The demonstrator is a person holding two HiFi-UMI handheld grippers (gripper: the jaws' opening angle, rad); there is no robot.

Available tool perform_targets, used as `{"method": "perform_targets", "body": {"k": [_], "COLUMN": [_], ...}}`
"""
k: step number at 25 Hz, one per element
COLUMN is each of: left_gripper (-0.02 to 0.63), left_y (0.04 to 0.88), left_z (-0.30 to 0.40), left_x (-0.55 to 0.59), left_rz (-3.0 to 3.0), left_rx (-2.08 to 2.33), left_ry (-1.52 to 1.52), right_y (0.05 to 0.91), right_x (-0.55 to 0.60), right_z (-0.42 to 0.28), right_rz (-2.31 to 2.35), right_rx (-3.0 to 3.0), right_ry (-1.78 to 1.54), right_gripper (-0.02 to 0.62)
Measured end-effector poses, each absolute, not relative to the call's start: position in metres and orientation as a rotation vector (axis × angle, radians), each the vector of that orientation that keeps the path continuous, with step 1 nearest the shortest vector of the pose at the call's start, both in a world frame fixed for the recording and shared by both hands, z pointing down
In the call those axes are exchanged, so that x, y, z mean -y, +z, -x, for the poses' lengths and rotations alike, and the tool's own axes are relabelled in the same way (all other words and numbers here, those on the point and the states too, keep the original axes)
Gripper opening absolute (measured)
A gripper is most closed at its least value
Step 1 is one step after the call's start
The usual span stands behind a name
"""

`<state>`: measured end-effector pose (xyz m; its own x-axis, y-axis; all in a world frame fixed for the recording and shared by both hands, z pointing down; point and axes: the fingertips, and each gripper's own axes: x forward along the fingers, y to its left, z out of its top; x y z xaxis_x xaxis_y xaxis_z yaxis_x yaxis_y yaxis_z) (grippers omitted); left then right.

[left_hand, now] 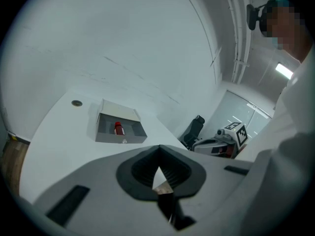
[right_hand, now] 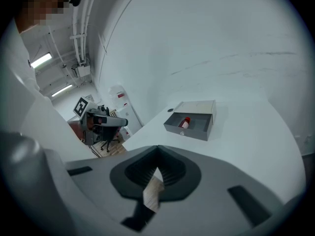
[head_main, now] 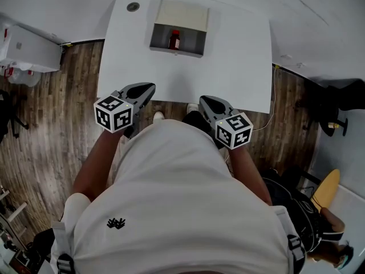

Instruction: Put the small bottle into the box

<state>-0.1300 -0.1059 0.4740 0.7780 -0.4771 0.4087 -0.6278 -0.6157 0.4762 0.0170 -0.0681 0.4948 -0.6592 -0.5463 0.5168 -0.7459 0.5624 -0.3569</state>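
White and matte, the surface (head_main: 234, 61) fills the far half of the head view, with dark wood-plank floor (head_main: 63, 107) to either side and a round grommet (head_main: 133, 6) near its far left corner. Its near edge is hidden behind the person's pale shirt (head_main: 171, 198), which bears a small black emblem too small to read. The box (head_main: 177, 52) is a shallow grey tray, partly slid out of a cream sleeve, and it sits at the far middle of the surface. The small bottle (head_main: 175, 40) lies inside the tray; it has a red cap and a dark body, and any label on it cannot be made out. The left gripper (head_main: 149, 88) and right gripper (head_main: 202, 100) are held at the near edge, well apart from the box, each carrying a cube printed with black-and-white square markers. In each gripper view the ribbed dark jaws are pressed together tip to tip. A white cabinet (head_main: 28, 50) at the left is cut off by the frame, and its red marks are illegible.
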Motion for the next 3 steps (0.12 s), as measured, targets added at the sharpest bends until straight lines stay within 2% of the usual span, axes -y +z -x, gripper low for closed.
{"method": "perform_targets", "body": {"k": [3], "left_gripper": [0.006], "left_y": [0.477], "left_z": [0.116], "left_x": [0.122], "left_rz": [-2.337], "left_rx": [0.842], "left_ry": [0.333], "right_y": [0.497], "right_x": [0.079], "right_z": [-0.036], "right_rz": [-1.052], "right_rx": [2.446], "right_ry": [0.811], "right_gripper": [0.005]}}
